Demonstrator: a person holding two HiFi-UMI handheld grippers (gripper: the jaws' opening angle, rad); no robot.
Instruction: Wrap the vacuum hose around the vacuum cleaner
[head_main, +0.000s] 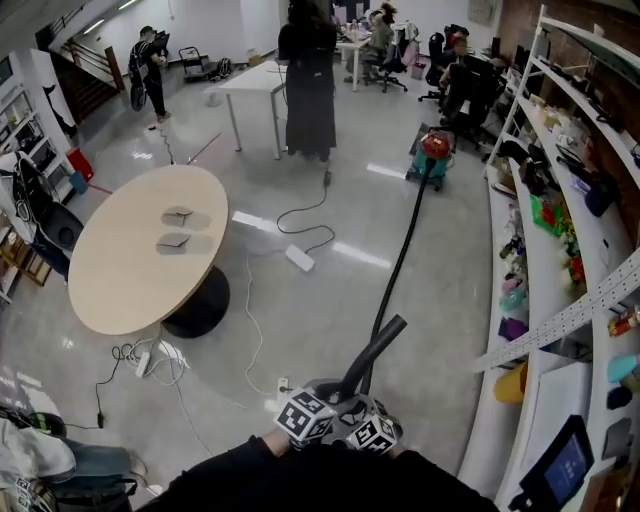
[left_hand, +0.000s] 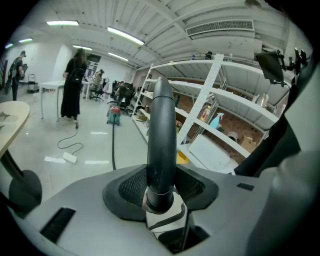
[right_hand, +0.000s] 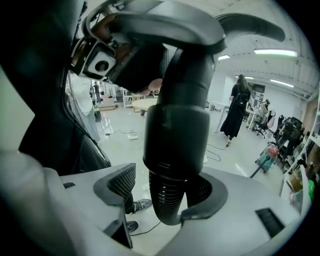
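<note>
Hose (head_main: 402, 245) lies stretched in one long line across the floor (head_main: 330, 330), from the vacuum cleaner (head_main: 433, 152) far across the room to the two tools, held close together low in the head view. The left tool (left_hand: 161, 192) is clenched on the stiff black end tube (left_hand: 162, 130), which stands up between its jaws. The right tool (right_hand: 170, 202) has the ribbed part just below the cuff between its jaws, but they stand apart from it (a gap shows beside one pad), so it is released. Nothing is wrapped yet. To do this step well, I judge, the right tool should close on the ribbed part before any pull. Both should then carry the end toward the cleaner, gathering slack in even loops rather than dragging it, and steering clear of the white power strip (head_main: 299, 258) lying beside the line.
</note>
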